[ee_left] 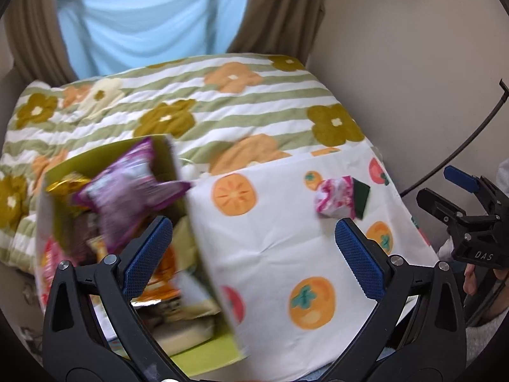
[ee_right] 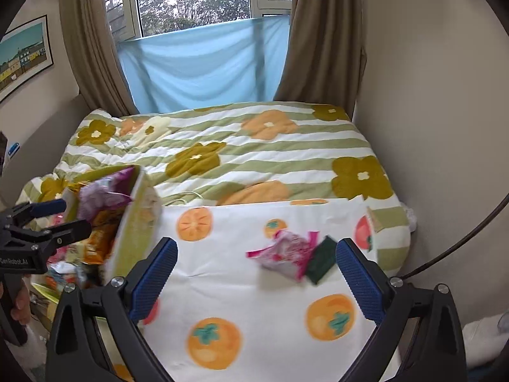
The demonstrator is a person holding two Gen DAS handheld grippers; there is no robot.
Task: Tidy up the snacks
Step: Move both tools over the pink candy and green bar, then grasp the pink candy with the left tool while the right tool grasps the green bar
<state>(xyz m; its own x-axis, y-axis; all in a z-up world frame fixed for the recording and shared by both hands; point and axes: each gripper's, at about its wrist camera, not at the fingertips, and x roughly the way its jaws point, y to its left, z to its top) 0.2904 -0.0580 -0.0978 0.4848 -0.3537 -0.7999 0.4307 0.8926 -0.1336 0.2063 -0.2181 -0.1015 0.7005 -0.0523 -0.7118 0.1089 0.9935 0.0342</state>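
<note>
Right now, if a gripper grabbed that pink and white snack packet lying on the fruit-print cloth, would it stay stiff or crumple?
The pink and white packet looks crinkled and puffy, so it would probably crumple and weigh little. Its film looks glossy, so it may slip between the pads. It lies against a dark green packet, which a push might drag along.

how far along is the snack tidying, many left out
Mostly done: the box already holds the purple bag and other packets. Nothing is in hand; the left gripper and right gripper are both open. Left: the pink packet and dark green packet on the cloth.
</note>
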